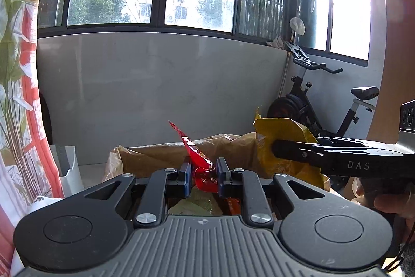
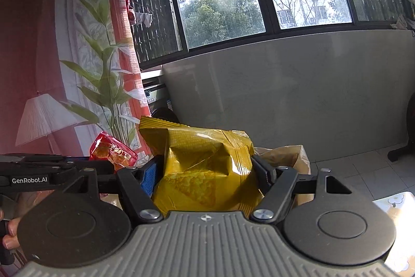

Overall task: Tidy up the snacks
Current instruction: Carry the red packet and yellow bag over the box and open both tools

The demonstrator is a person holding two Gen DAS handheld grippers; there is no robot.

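Snacks are in both grippers: the left gripper (image 1: 203,174) pinches a red packet (image 1: 199,160) and the right gripper (image 2: 207,173) clamps a yellow chip bag (image 2: 205,168), both lifted above the brown paper bag (image 1: 155,157), likely for sorting. Readable writing: "DAS", "GenRobot.AI"; packet print illegible.

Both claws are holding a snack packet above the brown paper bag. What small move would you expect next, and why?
Probably the left claw lowers its red packet into the brown paper bag and opens. That packet is small, pinched by one edge and right over the bag's mouth, where other packets already lie. The right claw is shut on the bulky yellow chip bag, so it could follow.
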